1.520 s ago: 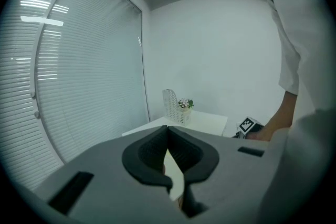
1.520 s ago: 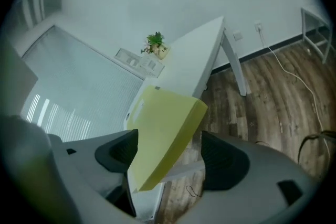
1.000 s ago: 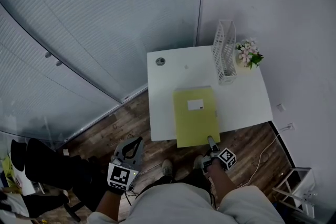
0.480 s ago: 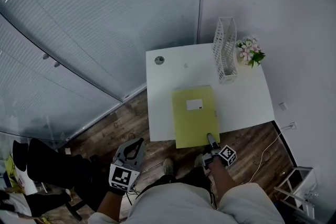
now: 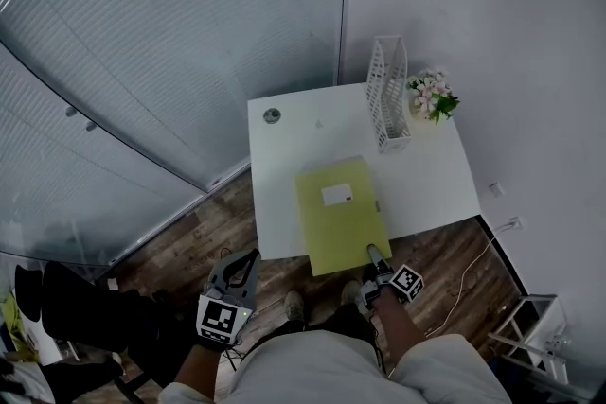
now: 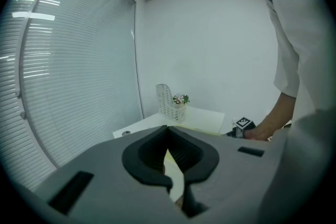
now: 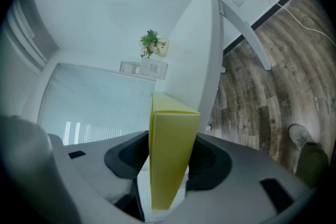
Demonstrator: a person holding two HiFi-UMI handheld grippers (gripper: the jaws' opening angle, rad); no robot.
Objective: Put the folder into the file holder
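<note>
- Gripping the near end of the yellow folder, the right gripper has its jaws pressed against both sides of that end; they have just been closing on it.
- Seen from the right gripper view, the folder fills the gap between the two jaws of the right gripper, and the table's edge runs away beyond it.
- The left gripper hangs low at the person's left, off the table and over the wooden floor; its jaws are clenched together with nothing in them, tips meeting in the left gripper view.
- The folder lies flat on the white table, its near end sticking out past the near edge, a white label on top.
- The white mesh file holder stands upright at the table's far side, apart from the folder.
- A small pot of flowers sits just beside the holder, to its right.
- A small round object rests near the far left corner.
- A white cable trails on the floor at the right.
</note>
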